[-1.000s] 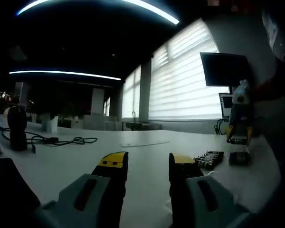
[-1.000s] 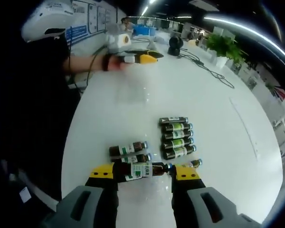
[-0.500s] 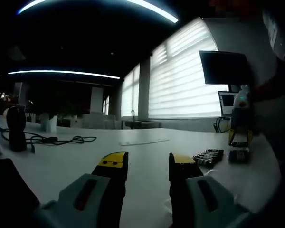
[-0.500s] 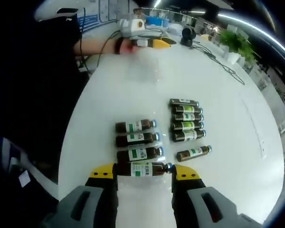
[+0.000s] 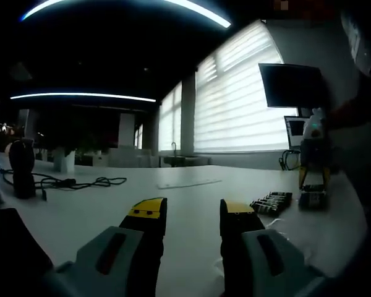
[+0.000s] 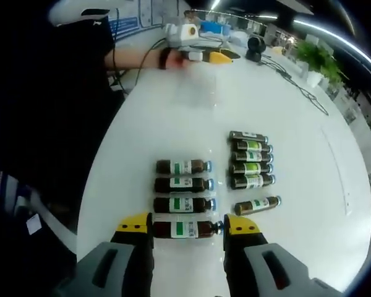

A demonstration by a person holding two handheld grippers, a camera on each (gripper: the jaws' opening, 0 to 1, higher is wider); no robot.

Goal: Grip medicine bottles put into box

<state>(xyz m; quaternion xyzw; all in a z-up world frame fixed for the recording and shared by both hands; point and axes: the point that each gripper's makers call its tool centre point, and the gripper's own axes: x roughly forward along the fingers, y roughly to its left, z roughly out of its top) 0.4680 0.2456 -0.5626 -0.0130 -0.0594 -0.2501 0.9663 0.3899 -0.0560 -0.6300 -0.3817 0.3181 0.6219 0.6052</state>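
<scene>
In the left gripper view, a black cable (image 5: 68,182) lies on the white table (image 5: 191,204) at far left beside a dark upright device (image 5: 21,167). The left gripper (image 5: 193,213) sits low over the table, its jaws parted with bare table between the yellow tips, holding nothing. Further right, a row of bottles (image 5: 271,202) lies on the table, and at far right the other gripper stands over them. In the right gripper view, a person's dark sleeve (image 6: 62,93) takes up the left side, with a hand (image 6: 173,59) at the top holding the left gripper. In the centre, 3 brown medicine bottles (image 6: 182,185) with green and white labels lie parallel in a column on the white table (image 6: 173,117), caps pointing right. Just below them a 4th medicine bottle (image 6: 184,229) lies crosswise between the yellow tips of the right gripper (image 6: 188,228), whose jaws stand at its 2 ends; whether they press it or merely bracket it cannot be told. To the right, a tighter column of 5 bottles (image 6: 250,159) lies close together, and 1 loose bottle (image 6: 258,205) rests at an angle just below that group. A green plant (image 6: 321,59) stands at upper right.
</scene>
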